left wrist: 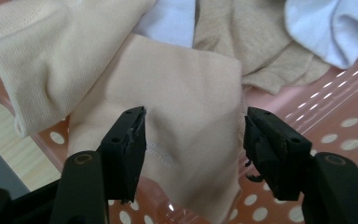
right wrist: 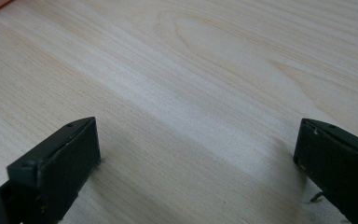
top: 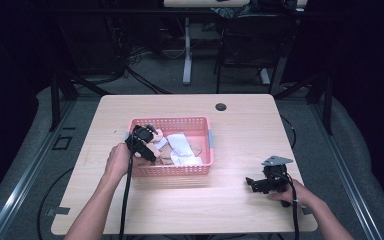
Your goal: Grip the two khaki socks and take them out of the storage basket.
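A pink perforated basket (top: 204, 125) stands mid-table and holds beige and white socks. My left gripper (top: 147, 141) hangs over its left part. In the left gripper view that gripper (left wrist: 193, 140) is open, its jaws spread on either side of a flat beige sock (left wrist: 186, 116) lying on the basket floor (left wrist: 335, 121). Another beige sock (left wrist: 51, 65) lies at the upper left and a white sock (left wrist: 331, 28) at the upper right. My right gripper (top: 252, 183) rests on the wooden table (top: 250, 130) at the front right. In its own view the gripper (right wrist: 196, 154) is wide open over bare wood (right wrist: 191, 84).
A round cable hole (top: 221, 106) sits near the table's far edge. Cables trail from both grippers toward the front edge. Beyond the table are desk legs, a chair and cables on the floor.
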Available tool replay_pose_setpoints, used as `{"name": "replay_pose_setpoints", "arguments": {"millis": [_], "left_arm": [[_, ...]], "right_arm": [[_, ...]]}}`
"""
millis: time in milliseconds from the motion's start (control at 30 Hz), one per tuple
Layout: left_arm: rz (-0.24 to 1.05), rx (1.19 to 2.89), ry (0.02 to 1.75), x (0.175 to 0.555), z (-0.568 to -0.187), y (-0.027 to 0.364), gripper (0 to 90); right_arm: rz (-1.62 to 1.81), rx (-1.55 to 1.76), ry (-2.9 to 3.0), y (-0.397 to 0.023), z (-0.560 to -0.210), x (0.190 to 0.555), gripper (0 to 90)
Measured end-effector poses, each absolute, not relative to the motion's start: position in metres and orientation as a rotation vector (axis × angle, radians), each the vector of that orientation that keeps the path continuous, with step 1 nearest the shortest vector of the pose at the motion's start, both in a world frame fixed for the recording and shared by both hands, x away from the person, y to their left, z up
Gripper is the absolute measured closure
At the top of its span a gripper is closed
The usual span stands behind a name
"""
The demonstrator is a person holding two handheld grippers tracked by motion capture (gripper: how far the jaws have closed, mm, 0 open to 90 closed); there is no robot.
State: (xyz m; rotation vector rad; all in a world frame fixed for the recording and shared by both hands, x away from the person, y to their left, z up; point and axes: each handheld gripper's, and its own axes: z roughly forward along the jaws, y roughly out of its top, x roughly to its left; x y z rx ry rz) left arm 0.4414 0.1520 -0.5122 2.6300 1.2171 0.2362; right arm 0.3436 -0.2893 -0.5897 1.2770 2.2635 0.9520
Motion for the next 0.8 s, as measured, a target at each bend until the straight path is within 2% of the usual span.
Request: {"name": "replay_pose_setpoints", "arguments": {"millis": [400,600,800], "left_arm": [[0.215,2.615,1.245,0.443,-0.518,0.152,63.0],[0.228,2.588,1.244,0.441,-0.512,0.157,72.0],[0.237,2.537,1.243,0.44,-0.503,0.165,76.7]], "right_arm": [[0.954,1.277,2.263,-0.289,-0.59,0.344,0.0],[0.954,1.277,2.264,-0.289,-0.59,0.344,0.0],[0.953,1.277,2.264,-0.289,-0.59,0.344,0.0]]}}
